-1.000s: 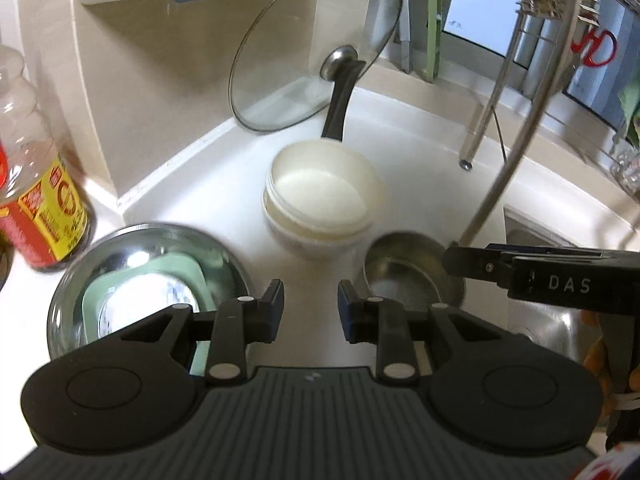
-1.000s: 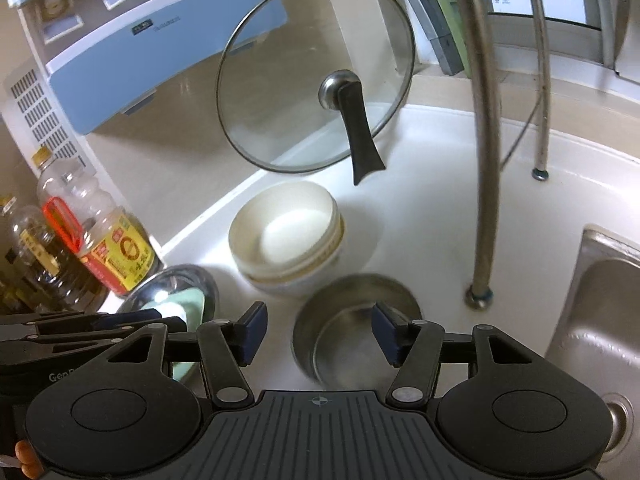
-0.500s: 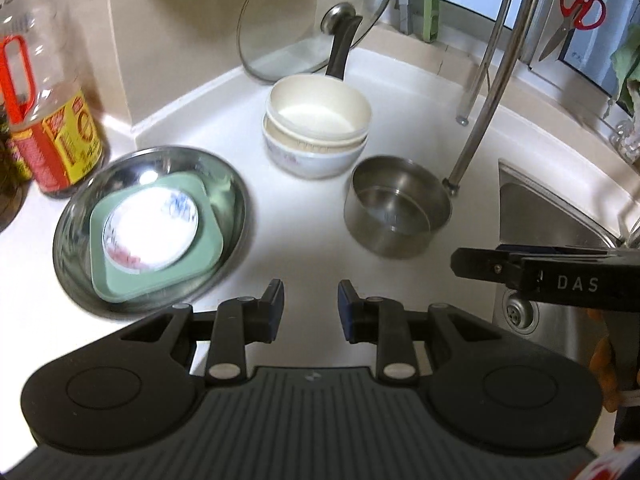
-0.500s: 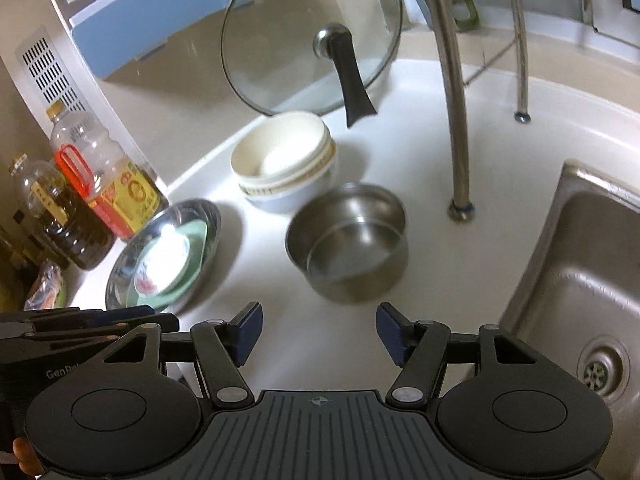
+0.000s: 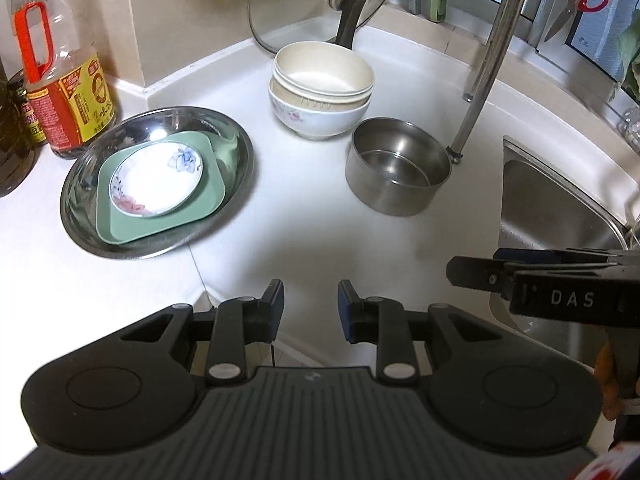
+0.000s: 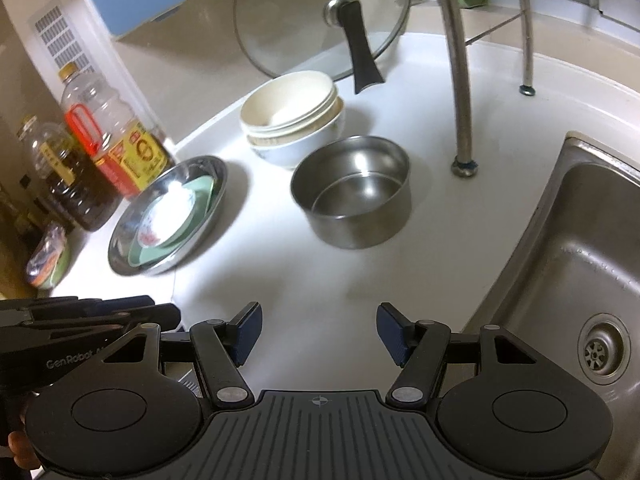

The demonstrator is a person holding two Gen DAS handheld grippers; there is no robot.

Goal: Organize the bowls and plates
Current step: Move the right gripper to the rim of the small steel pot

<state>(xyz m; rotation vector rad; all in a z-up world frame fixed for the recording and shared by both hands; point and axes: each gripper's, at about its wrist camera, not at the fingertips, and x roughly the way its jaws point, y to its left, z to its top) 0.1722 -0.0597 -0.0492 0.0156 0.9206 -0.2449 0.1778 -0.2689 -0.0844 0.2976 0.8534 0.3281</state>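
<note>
A steel plate (image 5: 236,136) (image 6: 216,184) holds a green square plate (image 5: 120,228) (image 6: 200,192) with a small floral dish (image 5: 156,180) (image 6: 168,216) on top. Stacked cream bowls (image 5: 324,92) (image 6: 292,120) stand behind, in a floral bowl. A steel pot (image 5: 396,168) (image 6: 352,192) sits right of them. My left gripper (image 5: 310,312) is open and empty, held back over the white counter. My right gripper (image 6: 320,332) is open and empty, wider, also back from the dishes. Each gripper shows at the edge of the other's view.
A glass lid (image 5: 320,8) (image 6: 320,12) leans on the wall behind the bowls. Oil bottles (image 5: 60,72) (image 6: 116,136) stand left. A faucet pipe (image 5: 484,68) (image 6: 456,72) rises by the steel sink (image 5: 560,208) (image 6: 580,272) on the right.
Both grippers have pulled back and up from the bowls and pot, so the dishes look farther away. Both stay open and empty.
</note>
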